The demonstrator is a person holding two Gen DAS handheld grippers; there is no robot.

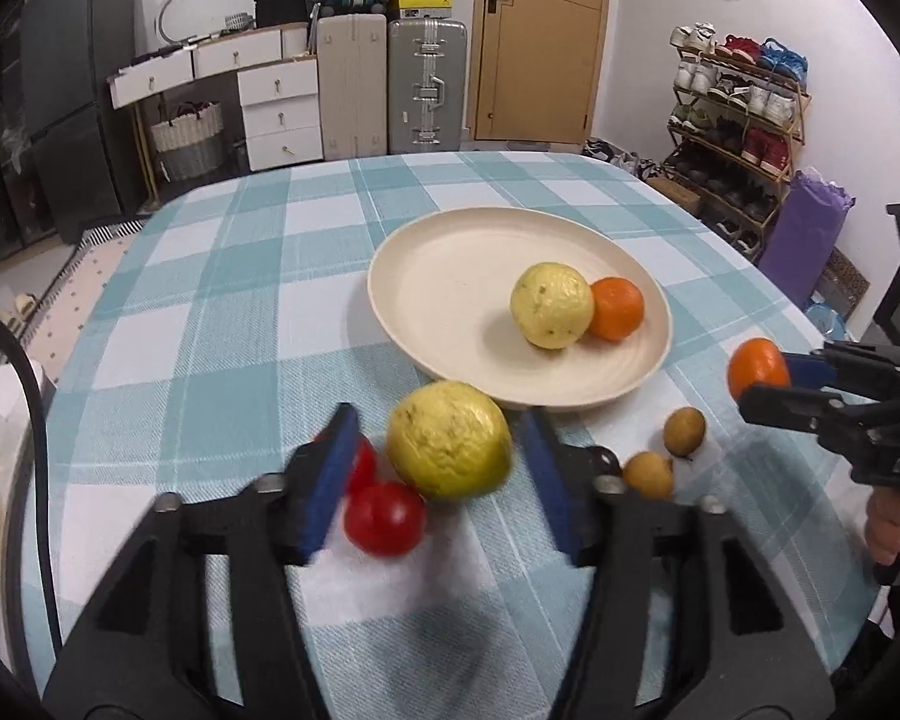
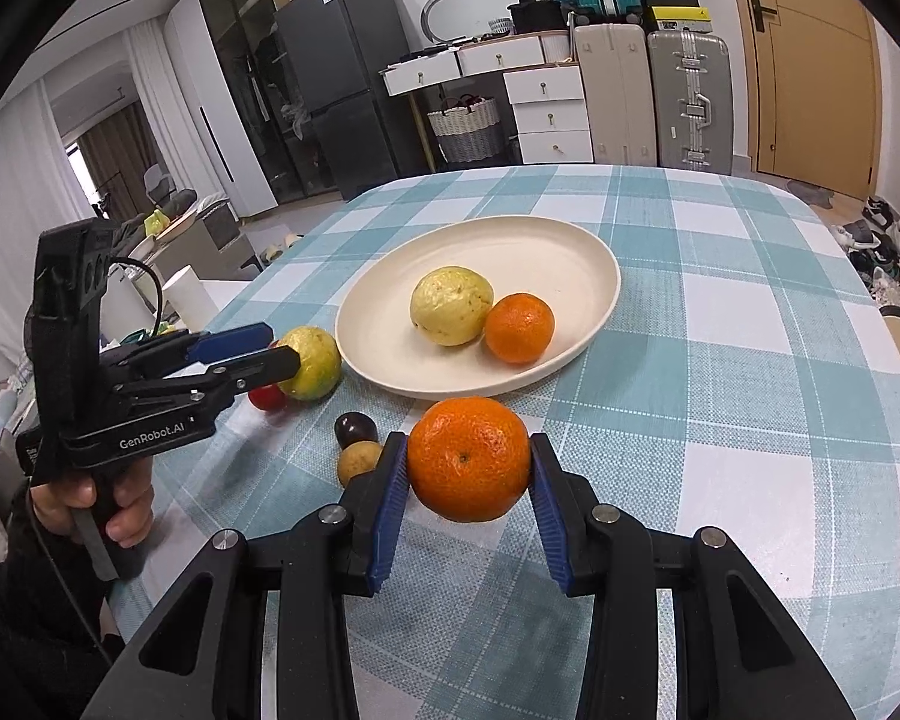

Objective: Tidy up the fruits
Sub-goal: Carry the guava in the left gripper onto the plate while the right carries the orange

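Note:
A cream plate (image 1: 450, 276) (image 2: 546, 240) on the checked table holds a yellow guava (image 1: 551, 305) (image 2: 450, 305) and an orange (image 1: 617, 308) (image 2: 519, 327). My left gripper (image 1: 441, 450) (image 2: 270, 351) is open around a second yellow guava (image 1: 450, 439) (image 2: 313, 362) in front of the plate, its pads apart from the fruit. My right gripper (image 2: 469, 468) (image 1: 768, 384) is shut on another orange (image 2: 468, 457) (image 1: 757, 368) held just above the cloth, right of the plate's near rim.
Two red tomatoes (image 1: 384, 517) (image 2: 266, 397) lie beside the guava. Two small brown fruits (image 1: 684, 431) (image 2: 359, 459) and a dark one (image 2: 354, 428) lie between the grippers. The blue-and-white checked tablecloth (image 1: 222, 312) covers the table; its left edge is close.

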